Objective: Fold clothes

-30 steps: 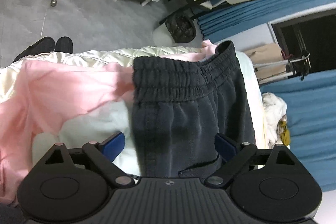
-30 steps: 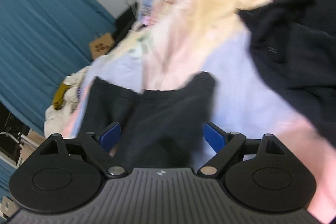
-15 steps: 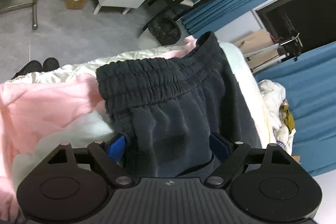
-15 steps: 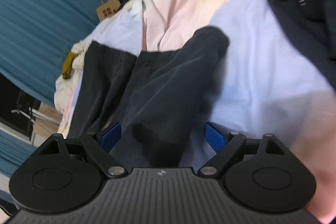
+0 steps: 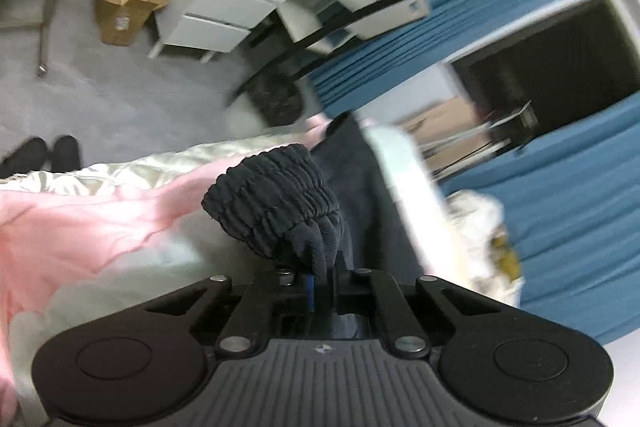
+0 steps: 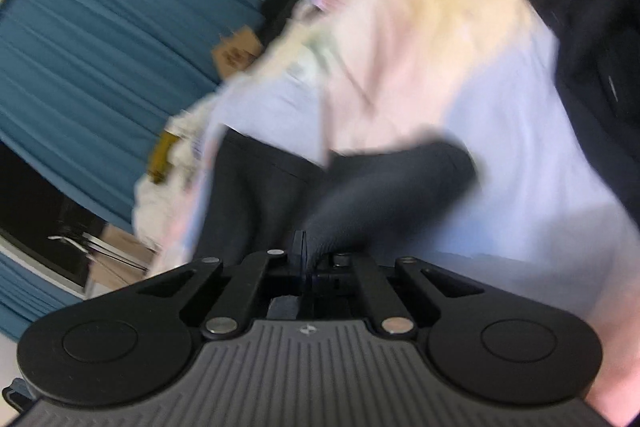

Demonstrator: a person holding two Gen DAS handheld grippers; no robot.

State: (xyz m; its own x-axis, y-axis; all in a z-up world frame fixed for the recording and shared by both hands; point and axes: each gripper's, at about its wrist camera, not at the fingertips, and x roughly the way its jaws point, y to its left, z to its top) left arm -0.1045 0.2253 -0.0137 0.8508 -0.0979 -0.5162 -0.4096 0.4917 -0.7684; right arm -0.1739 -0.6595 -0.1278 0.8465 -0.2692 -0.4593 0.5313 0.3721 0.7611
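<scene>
Both grippers, left & right, clamp dark shorts; pink garment alongside, black clothing nearby.

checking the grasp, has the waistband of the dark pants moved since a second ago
Yes. The waistband lay spread flat on the pink sheet; now it is bunched toward the left tool, which has shut on it.

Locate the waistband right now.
Left wrist view, centre: the waistband is bunched just above the shut left gripper, which pinches the fabric below it, with pink cloth to its left.
</scene>
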